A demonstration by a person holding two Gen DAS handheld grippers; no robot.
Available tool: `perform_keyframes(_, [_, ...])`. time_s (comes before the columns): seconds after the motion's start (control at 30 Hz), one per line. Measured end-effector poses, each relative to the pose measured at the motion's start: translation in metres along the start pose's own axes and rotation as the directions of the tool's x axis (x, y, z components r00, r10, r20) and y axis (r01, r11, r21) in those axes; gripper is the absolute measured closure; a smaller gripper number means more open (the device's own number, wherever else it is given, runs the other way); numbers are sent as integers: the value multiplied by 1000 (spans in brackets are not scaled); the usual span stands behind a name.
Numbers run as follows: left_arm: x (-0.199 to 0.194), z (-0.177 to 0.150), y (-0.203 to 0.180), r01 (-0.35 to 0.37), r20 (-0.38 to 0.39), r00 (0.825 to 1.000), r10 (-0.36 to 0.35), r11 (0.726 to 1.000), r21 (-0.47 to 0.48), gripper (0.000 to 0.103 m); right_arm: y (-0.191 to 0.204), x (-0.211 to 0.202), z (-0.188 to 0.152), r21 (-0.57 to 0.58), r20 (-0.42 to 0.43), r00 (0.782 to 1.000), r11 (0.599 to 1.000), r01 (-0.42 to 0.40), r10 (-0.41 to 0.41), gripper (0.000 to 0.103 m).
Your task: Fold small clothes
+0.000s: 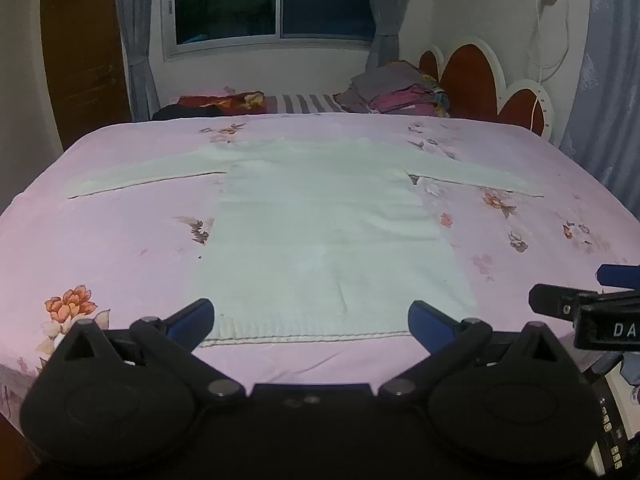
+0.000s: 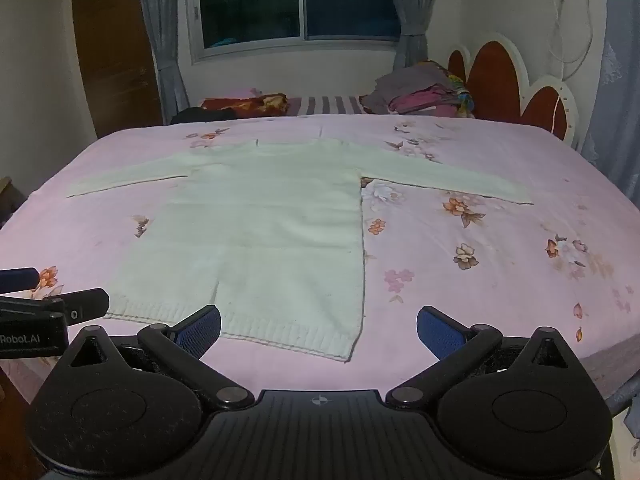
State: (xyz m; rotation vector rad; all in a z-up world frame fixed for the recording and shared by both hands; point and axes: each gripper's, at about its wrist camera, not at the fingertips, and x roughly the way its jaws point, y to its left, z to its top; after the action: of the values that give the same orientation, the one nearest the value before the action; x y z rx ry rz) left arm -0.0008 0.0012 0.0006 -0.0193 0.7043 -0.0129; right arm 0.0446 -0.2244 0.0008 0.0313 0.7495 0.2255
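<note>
A pale cream knitted sweater lies flat on the pink flowered bedsheet, both sleeves spread out to the sides and its ribbed hem nearest me. My left gripper hovers open just above the hem, blue pads wide apart and nothing between them. My right gripper is open too, over the hem's right corner. Each gripper shows at the edge of the other's view: the right gripper and the left gripper.
A heap of folded clothes sits at the far side by the red and white headboard. A dark red cloth lies at the far left. Window, curtains and a wooden wardrobe stand behind the bed.
</note>
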Motion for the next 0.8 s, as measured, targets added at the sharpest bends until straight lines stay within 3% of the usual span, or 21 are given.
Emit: perform_keyframes(0.8, [-4,-2,-2,-17,-2,1000,17,1000,23,0,1,-3,-1,-3,4,1000,1000,1,-1,0])
